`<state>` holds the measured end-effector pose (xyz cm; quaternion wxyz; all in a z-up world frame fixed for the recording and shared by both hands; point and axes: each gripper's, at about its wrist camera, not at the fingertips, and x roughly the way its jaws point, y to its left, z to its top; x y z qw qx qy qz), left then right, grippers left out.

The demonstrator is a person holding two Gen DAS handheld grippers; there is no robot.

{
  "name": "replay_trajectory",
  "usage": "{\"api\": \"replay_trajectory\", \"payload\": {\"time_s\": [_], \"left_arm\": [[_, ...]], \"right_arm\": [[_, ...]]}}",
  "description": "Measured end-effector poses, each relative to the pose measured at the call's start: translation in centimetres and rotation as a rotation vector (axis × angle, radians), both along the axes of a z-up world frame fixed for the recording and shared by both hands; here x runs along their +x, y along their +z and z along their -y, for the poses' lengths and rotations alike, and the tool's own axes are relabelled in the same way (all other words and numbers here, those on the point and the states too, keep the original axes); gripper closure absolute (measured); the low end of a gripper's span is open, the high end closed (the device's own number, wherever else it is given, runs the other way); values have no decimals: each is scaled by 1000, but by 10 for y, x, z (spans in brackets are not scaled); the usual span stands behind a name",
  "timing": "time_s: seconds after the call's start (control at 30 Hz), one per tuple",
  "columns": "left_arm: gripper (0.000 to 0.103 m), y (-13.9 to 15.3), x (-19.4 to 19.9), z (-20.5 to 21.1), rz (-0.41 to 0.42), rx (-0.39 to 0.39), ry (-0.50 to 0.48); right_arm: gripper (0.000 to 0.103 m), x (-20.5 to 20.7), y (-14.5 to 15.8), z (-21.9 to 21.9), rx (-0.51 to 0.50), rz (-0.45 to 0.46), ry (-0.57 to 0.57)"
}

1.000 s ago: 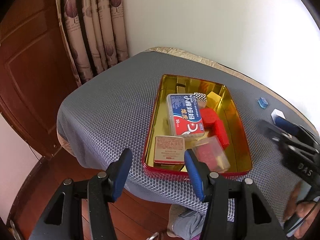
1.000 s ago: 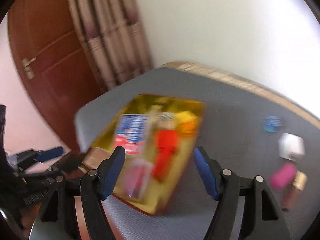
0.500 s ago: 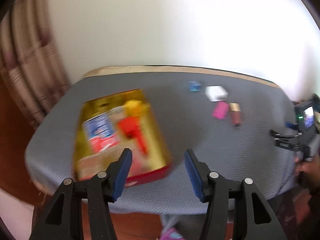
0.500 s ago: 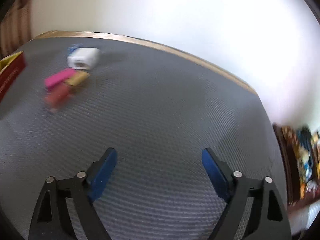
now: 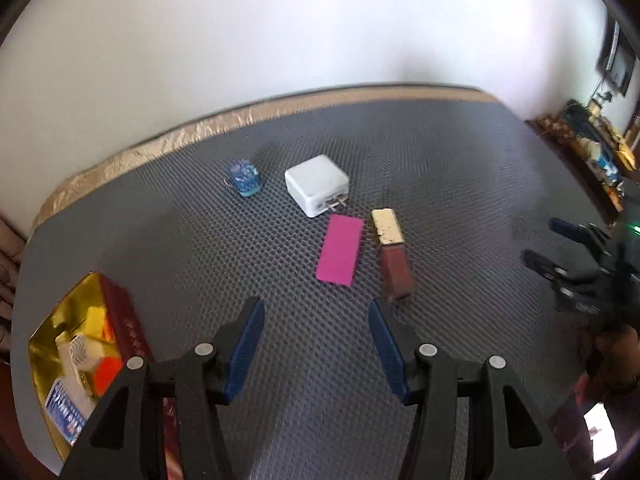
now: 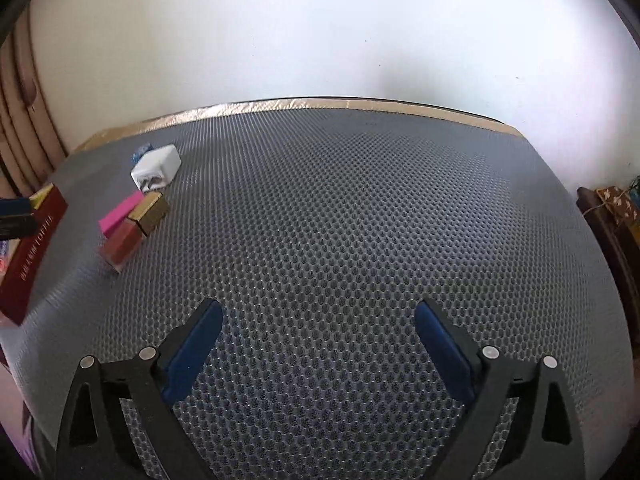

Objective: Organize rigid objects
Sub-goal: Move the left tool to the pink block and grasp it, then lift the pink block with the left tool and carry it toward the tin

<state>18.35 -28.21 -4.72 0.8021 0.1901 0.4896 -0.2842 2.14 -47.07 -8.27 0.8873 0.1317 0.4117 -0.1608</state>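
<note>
1. Two sets of jaws are seen spread wide with nothing held: the left gripper (image 5: 316,344) at the lower centre of its view, the right gripper (image 6: 318,354) at the lower centre of its own.
2. Just above the left jaws, a pink block (image 5: 340,251) and a lipstick with a gold cap (image 5: 391,254) are found lying flat, side by side and close together; whether they touch cannot be told.
3. Further up the frame, a white charger (image 5: 317,185) and a small blue item (image 5: 243,177) are placed near each other on the grey mat (image 5: 460,184).
4. At the lower left edge, the red-walled gold tin (image 5: 120,316) is seen with several objects already inside; the loose ones are judged to belong there.
5. For the likely next pick, the pink block is best approached with the open jaws set across its narrow width, so that the lipstick beside it is not nudged.
6. The left gripper is held above the mat, angled down toward the loose objects.
7. The right gripper is aimed at bare mat, with the objects well apart from it at the left of its frame.
</note>
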Motion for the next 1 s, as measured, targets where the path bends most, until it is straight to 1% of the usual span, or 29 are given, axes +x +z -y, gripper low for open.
{"api": "replay_trajectory", "payload": {"time_s": [0.07,0.1,0.13,0.27,0.3,0.33,0.4,0.53,0.6,0.73,0.83,0.87,0.9,0.93,1.0], "left_arm": [[47,-9,10,8,-53,-13,-22],[47,-14,16,13,-68,-5,-26],[47,-18,20,16,-65,4,-20],[47,-32,37,26,-113,-9,-45],[47,-34,41,28,-128,-19,-59],[47,-38,44,31,-137,-13,-74],[47,-45,51,36,-136,10,-87],[47,-56,60,45,-170,39,-126],[47,-61,62,49,-166,74,-140],[47,-69,66,58,-150,105,-169],[48,-71,69,54,-165,72,-142],[57,-70,70,55,-168,60,-130],[73,-69,72,53,-162,49,-116],[73,-68,73,51,-158,44,-101],[73,-68,78,45,-183,2,-58]], "right_arm": [[7,0,1,2,13,12,0],[7,-2,2,3,24,19,4],[7,-3,2,4,31,23,6],[6,-3,2,6,52,33,17],[6,-3,2,6,56,36,19],[6,-3,2,7,59,39,21],[6,-3,2,7,66,44,24],[6,-4,3,9,80,45,29],[6,-5,3,11,85,46,31],[6,-7,3,11,89,45,34],[6,-6,2,12,94,40,37],[6,-6,2,12,95,39,36],[6,-6,1,12,97,37,35],[6,-3,0,11,98,36,34],[6,-2,-1,10,100,34,31]]}}
